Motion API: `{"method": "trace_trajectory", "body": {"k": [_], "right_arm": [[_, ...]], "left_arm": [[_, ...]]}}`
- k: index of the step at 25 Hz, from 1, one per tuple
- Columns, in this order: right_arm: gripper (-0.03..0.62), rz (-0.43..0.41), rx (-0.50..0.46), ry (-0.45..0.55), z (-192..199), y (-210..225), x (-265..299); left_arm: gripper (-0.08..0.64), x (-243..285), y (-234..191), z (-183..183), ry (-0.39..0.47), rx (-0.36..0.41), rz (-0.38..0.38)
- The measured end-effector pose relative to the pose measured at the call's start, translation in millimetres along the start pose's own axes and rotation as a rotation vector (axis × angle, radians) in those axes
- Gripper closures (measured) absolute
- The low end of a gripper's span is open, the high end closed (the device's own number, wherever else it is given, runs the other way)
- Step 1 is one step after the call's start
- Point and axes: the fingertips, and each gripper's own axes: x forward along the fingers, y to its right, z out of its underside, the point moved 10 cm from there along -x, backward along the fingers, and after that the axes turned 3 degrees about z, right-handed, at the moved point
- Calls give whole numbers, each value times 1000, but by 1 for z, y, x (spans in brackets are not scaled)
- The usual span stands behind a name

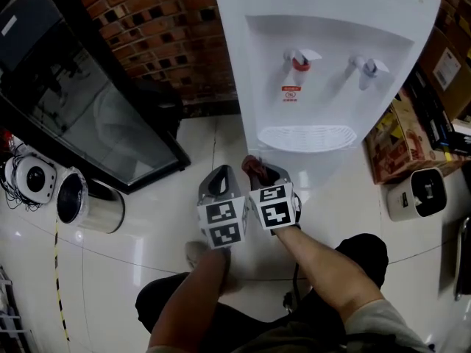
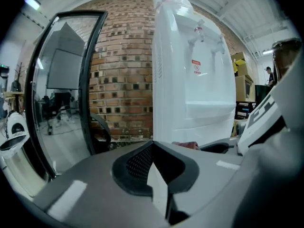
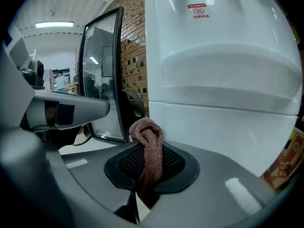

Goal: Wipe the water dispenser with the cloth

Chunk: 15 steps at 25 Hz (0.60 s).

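Observation:
A white water dispenser (image 1: 324, 65) stands against the brick wall, with a red tap (image 1: 299, 61) and a pale blue tap (image 1: 366, 68) over a drip tray (image 1: 307, 137). My right gripper (image 1: 254, 169) is shut on a reddish-brown cloth (image 3: 148, 153), which sticks up folded between its jaws; the same cloth (image 1: 252, 165) shows just below the dispenser's front. Close on its left, my left gripper (image 1: 219, 176) has its jaws together with nothing between them. The dispenser (image 2: 187, 75) rises ahead to the right in the left gripper view, and the dispenser (image 3: 223, 65) fills the right gripper view.
A dark glass-fronted cabinet (image 1: 81, 87) leans at the left. A steel bin (image 1: 88, 201) and a round white device (image 1: 29, 179) sit on the tiled floor at the left. Cardboard boxes (image 1: 401, 134) and a white appliance (image 1: 418, 192) stand to the dispenser's right.

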Motion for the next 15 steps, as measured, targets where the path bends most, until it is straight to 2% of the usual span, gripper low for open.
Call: {"method": "trace_trajectory", "body": {"k": [4,10,15], "right_arm": [[518,20,59,15,-3,13,0],[519,50,72,24,-5,25,-8],[518,90,81,25,-4,45,-21]], "left_arm": [[560,4,1,6,-4,-36,16],[560,6,12,4,-3,-20,29],[560,10,34,1,-2,-1,75]]}}
